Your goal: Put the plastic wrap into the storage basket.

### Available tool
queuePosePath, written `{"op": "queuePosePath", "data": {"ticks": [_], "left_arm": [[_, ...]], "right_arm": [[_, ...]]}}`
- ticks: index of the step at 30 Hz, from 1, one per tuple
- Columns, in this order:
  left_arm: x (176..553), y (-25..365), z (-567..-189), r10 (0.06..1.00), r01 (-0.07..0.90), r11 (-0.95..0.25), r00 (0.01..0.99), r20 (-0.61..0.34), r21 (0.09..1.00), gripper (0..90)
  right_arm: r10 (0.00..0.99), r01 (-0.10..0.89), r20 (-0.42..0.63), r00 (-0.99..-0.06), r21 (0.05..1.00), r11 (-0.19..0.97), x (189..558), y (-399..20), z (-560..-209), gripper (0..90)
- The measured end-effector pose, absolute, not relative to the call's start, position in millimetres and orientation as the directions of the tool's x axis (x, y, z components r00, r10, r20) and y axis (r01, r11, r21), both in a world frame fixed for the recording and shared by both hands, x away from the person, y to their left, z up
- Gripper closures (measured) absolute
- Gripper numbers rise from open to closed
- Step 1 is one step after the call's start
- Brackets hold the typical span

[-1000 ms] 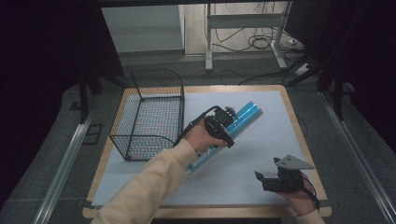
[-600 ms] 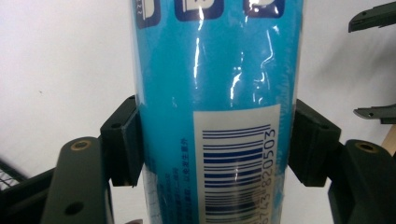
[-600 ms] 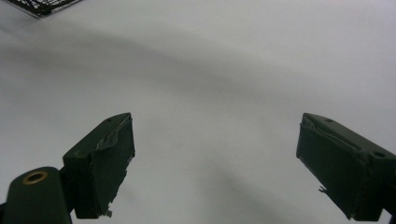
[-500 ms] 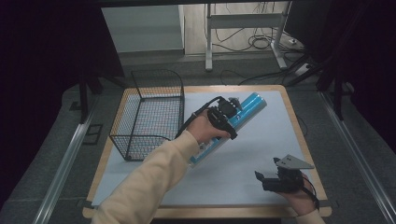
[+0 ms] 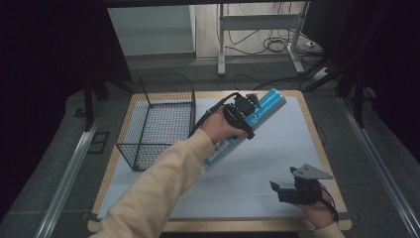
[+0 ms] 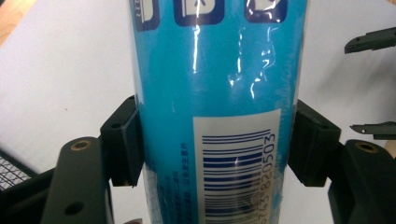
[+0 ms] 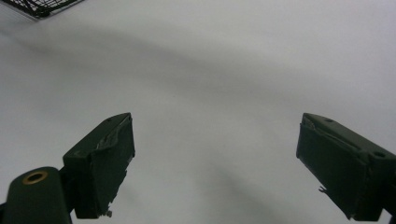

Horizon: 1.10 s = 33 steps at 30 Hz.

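High view first: we see the left tongs (image 5: pixel 246 108) clamped around a long blue tube (image 5: pixel 247 126), which slants across the white mat (image 5: pixel 277 163) on the table (image 5: pixel 324 148), its upper end pointing away from the wire basket (image 5: pixel 158 119) and its lower end hidden behind the cream sleeve (image 5: pixel 163 193). We take the basket as our landmark: the tube lies just to its right, close to the basket's right wall but outside it. Whether the tube's low end touches the mat we cannot tell.

Left gripper view confirms the grip for us: both black pads (image 6: pixel 126 140) press on the sides of the glossy blue tube (image 6: pixel 215 93), near its white barcode label (image 6: pixel 238 168).

Farther from the basket, at the mat's near right corner, we find the right tongs (image 5: pixel 277 191) in the other hand, well apart from the tube. In the right gripper view its jaws stand wide apart over bare white mat (image 7: pixel 210 93), nothing between them, with a corner of the basket (image 7: pixel 42 7) at the top left.
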<state>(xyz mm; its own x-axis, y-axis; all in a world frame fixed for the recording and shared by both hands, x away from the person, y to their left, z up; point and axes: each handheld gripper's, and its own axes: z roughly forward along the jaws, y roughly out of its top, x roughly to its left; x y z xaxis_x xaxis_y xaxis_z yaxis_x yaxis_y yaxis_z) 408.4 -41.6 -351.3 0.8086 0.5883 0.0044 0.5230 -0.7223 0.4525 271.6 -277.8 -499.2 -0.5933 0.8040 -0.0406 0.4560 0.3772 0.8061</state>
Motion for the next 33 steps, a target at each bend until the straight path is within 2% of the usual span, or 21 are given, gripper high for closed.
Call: {"op": "queuePosePath", "data": {"ticks": [17, 33], "left_arm": [[426.1, -36.4, -337.3, 0.603, 0.533, -0.710, 0.798, 0.006, 0.461, 32.1], [452.8, -16.6, -304.2, 0.646, 0.555, -0.688, 0.762, 0.044, 0.468, 32.1]], "right_arm": [[0.809, 0.461, -0.038, -0.586, 0.806, 0.372, 271.8, -277.8, -499.8, 11.6], [0.811, 0.459, -0.042, -0.583, 0.807, 0.372, 273.0, -279.6, -499.3, 11.6]]}}
